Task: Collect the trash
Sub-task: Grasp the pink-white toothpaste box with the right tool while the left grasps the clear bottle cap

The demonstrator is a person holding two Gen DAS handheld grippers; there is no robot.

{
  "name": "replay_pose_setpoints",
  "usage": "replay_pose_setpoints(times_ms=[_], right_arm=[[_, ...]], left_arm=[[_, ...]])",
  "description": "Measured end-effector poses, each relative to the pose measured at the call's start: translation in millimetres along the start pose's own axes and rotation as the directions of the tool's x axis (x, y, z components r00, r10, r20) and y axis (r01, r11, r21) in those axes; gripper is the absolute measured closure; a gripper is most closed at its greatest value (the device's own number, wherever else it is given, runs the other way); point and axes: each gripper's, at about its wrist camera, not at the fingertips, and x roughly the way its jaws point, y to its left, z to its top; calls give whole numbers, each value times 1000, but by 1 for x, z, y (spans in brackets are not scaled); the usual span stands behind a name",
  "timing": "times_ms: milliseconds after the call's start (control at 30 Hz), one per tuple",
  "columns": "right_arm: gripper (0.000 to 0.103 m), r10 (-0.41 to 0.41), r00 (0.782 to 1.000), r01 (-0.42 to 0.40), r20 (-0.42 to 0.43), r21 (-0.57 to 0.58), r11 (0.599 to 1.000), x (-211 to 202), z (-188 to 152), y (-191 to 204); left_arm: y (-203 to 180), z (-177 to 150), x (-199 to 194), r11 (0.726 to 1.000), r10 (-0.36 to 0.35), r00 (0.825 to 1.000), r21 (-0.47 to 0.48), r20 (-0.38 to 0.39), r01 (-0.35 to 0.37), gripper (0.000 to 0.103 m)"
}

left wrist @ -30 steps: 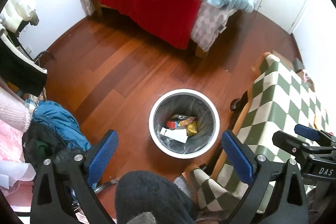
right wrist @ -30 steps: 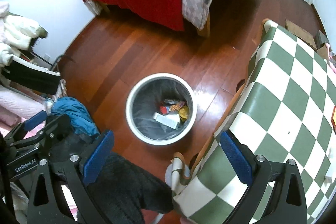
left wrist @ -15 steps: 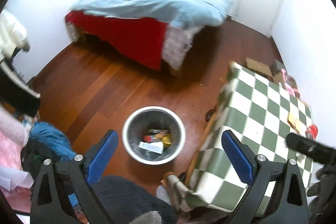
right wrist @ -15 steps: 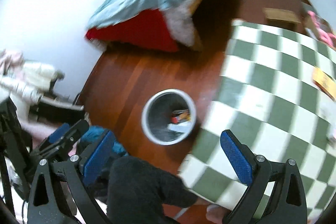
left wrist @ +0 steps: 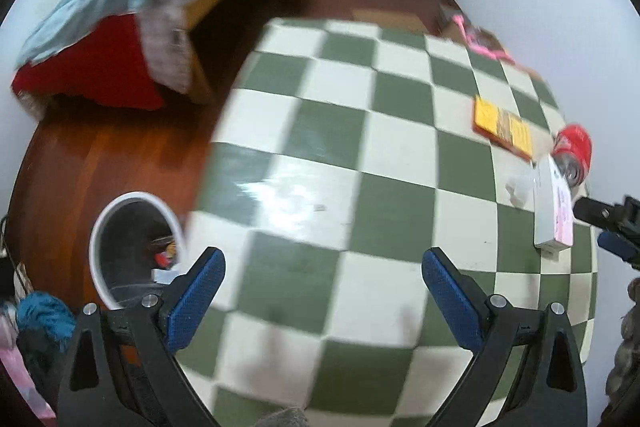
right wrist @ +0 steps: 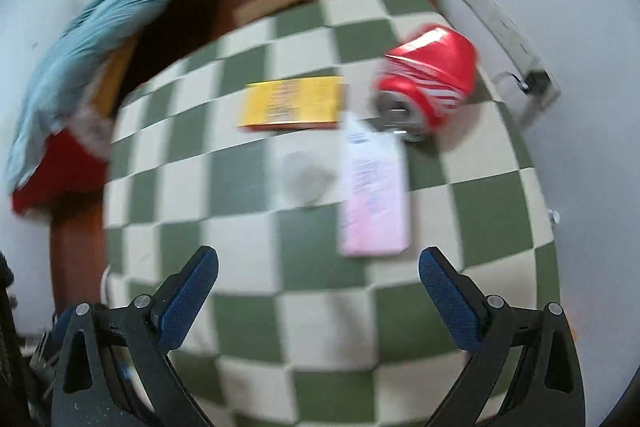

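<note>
Pink carton print blurred, perhaps unreadable; red can striped.

Glossy checkered tablecloth, wooden floor

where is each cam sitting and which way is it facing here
Left wrist: on the left gripper, tilted down at the checked table and trash bin; right gripper shows at the edge.
Right wrist: on the right gripper, tilted down at the red can, with jaws just narrowing, empty.
Shared: yellow box, pink-white carton.
</note>
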Motion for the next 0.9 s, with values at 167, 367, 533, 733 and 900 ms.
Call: replay_pose_setpoints(times_ms=[167, 367, 533, 733, 900], right_arm=[[20, -17, 998, 18, -59, 19, 1000, 49, 20, -24], [52, 17, 997, -17, -81, -2, 1000, 65, 15, -29], [53, 32, 997, -31, -64, 16, 999, 44, 2, -54], [52, 0, 998, 3, -64, 42, 999, 35, -4, -82], [50, 0, 997, 5, -80, 63, 998, 44, 2, -92]], left_arm=[[-38, 8, 24, 998, -2, 999, 69, -38, 5, 2], [-82, 21, 33, 988, -62, 996, 137, -57, 69, 2], [-117, 33, 41, 975, -138, 988, 168, -75, 149, 3], [-161, 45, 68, 948, -187, 975, 236, -123, 212, 4], [-178, 54, 80, 937, -203, 972, 266, -119, 228, 33]])
